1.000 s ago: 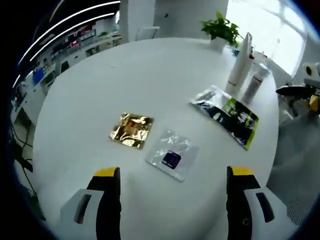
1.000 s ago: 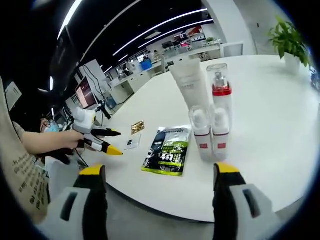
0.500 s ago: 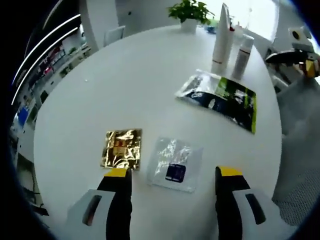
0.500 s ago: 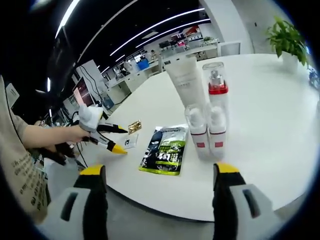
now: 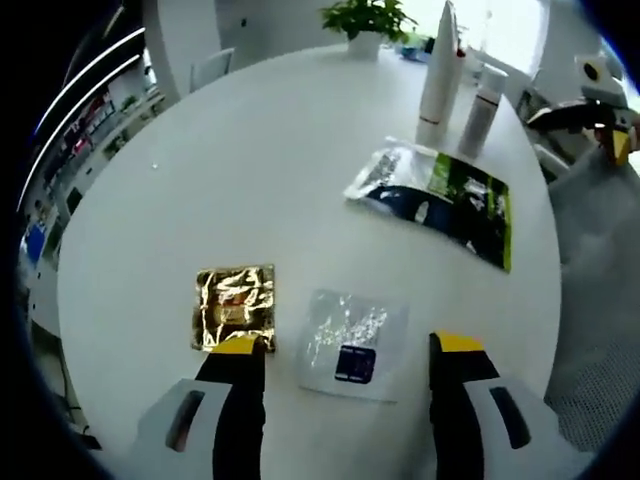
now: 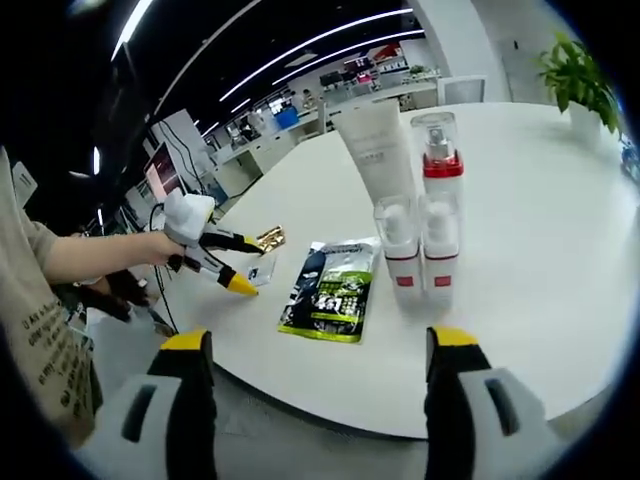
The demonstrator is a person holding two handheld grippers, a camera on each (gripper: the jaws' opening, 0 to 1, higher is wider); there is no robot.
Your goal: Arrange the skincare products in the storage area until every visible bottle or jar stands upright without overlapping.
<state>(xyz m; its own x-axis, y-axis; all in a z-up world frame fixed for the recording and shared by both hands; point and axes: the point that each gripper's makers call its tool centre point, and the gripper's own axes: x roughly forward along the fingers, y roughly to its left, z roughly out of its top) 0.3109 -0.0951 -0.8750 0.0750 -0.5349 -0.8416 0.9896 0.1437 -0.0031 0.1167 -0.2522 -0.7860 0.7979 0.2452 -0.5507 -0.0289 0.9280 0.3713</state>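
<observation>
Here, a round white table holds a small group of skincare items. In the left gripper view, the left gripper hangs low over the near edge with its jaws spread wide and nothing between them. A clear sachet with a dark blue label lies flat between the jaw tips, and a crinkled gold sachet lies just beside the left jaw. Both look thin, light and slippery; a pinch at a raised edge or corner seems the likeliest hold, since a flat packet gives the jaws little to bite.

Farther off lies a larger black and green pouch, also flat. Behind it stand a tall white tube and a pump bottle, with a potted plant at the far rim.

In the right gripper view, the right gripper is wide open and empty, off the table edge. Two small red-banded bottles stand touching, upright, just in front of the tube and pump bottle. These look rigid but easy to tip, and their closeness leaves little room for a jaw.
</observation>
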